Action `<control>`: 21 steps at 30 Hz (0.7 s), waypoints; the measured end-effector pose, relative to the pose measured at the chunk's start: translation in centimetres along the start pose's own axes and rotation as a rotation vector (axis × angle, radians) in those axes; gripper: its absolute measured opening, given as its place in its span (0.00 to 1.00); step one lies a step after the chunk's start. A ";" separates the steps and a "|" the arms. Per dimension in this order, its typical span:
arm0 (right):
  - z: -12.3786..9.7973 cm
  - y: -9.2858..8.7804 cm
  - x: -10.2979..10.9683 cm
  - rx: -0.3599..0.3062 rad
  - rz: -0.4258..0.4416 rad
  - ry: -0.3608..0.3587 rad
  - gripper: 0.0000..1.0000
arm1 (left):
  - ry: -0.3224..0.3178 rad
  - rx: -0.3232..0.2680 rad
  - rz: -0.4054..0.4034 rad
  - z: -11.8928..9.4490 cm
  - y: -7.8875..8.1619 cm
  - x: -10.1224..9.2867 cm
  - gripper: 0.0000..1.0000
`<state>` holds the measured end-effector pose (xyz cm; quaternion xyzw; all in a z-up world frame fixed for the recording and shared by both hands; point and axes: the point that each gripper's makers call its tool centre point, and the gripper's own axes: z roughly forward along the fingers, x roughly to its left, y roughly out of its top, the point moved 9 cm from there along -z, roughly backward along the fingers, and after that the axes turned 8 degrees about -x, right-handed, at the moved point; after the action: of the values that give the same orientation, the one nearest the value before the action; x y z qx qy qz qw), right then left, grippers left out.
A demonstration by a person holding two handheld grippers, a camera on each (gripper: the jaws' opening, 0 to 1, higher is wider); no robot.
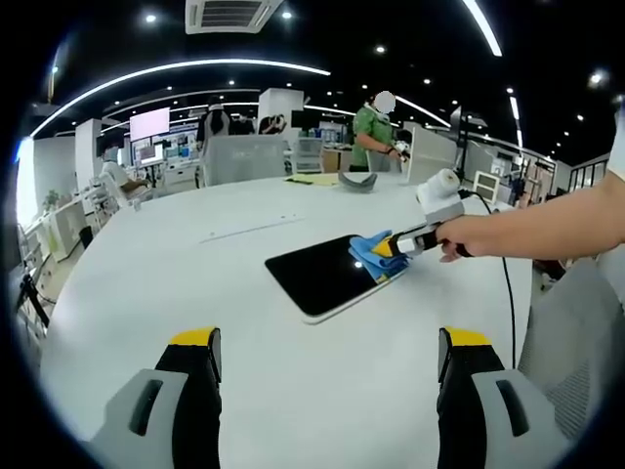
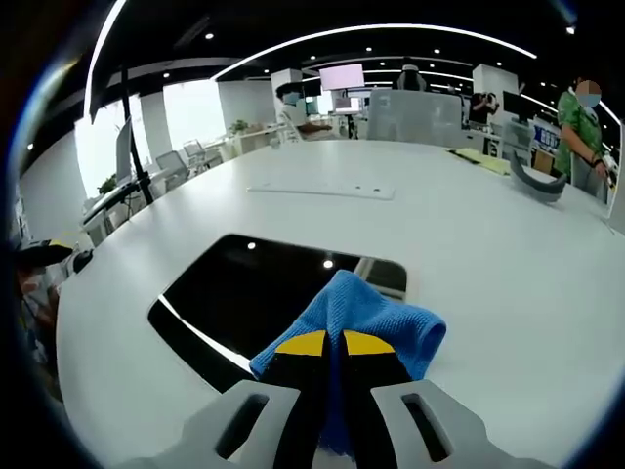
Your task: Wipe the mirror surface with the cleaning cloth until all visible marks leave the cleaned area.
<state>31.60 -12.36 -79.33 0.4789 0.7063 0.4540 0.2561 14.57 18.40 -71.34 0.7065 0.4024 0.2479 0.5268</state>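
Pinching the blue cleaning cloth (image 2: 361,318), the right gripper (image 2: 335,344) could shove the unheld mirror (image 2: 244,293) across the tabletop (image 2: 488,234); left gripper (image 1: 327,347) fingers gape idle.

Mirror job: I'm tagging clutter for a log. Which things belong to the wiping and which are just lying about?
Job: mirror, blue cleaning cloth, right gripper clamping it.
Lying about: grey curved object, yellow sheets, flat white strip, idle left gripper.
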 end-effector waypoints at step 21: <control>1.3 1.3 0.1 -0.005 -0.012 0.009 0.00 | 0.027 0.015 -0.009 -0.4 -0.1 0.2 0.93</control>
<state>33.13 -11.61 -78.79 0.4719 0.7091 0.4565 0.2571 14.36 18.78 -71.35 0.7051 0.4145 0.2521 0.5172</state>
